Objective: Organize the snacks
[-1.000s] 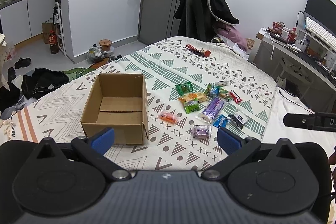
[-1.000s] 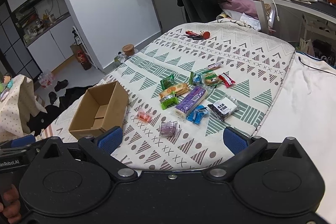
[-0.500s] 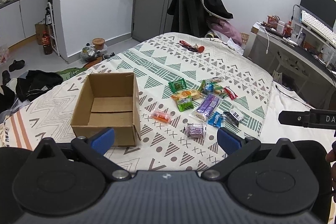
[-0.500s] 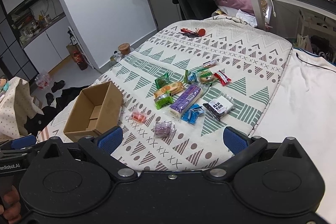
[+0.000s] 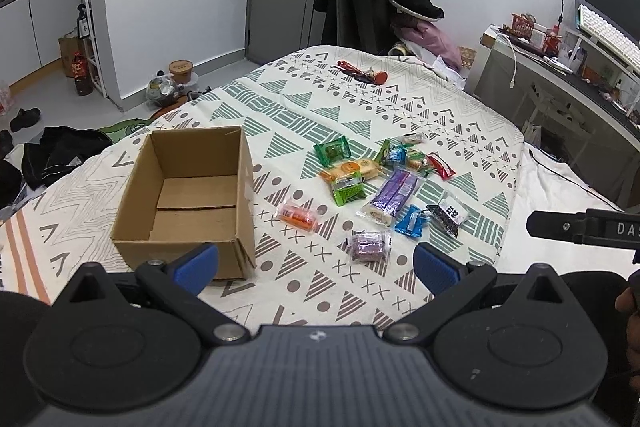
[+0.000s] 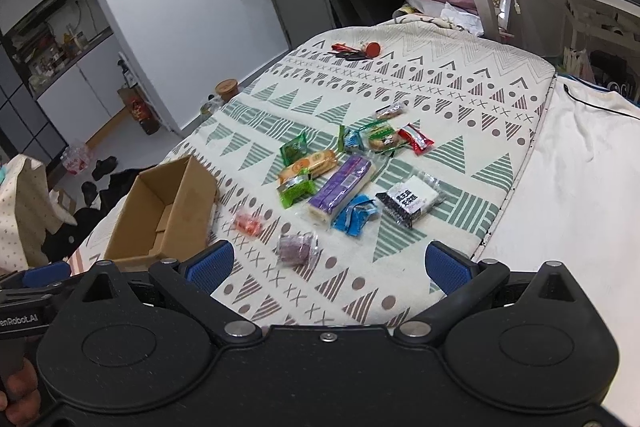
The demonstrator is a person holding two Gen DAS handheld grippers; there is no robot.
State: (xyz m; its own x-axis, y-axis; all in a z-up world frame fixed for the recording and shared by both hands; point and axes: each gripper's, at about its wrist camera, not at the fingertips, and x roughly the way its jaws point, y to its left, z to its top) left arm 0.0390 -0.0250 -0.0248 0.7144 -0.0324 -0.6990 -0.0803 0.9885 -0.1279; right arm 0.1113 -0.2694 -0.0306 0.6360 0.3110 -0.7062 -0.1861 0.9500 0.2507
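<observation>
Both views are sliding left since a second ago, the left claw [image 5: 316, 261] and right claw [image 6: 326, 265] hanging wide open and empty, snacks [image 5: 390, 195] lying right of the box [image 5: 188, 199], so slick wrappers are risking slipping from a pinch.

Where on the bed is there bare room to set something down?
Free: the patterned bedspread beyond the cardboard box, up to the red keys; also the near strip in front of the purple snack. Crowded: the snack cluster around the long purple packet.
</observation>
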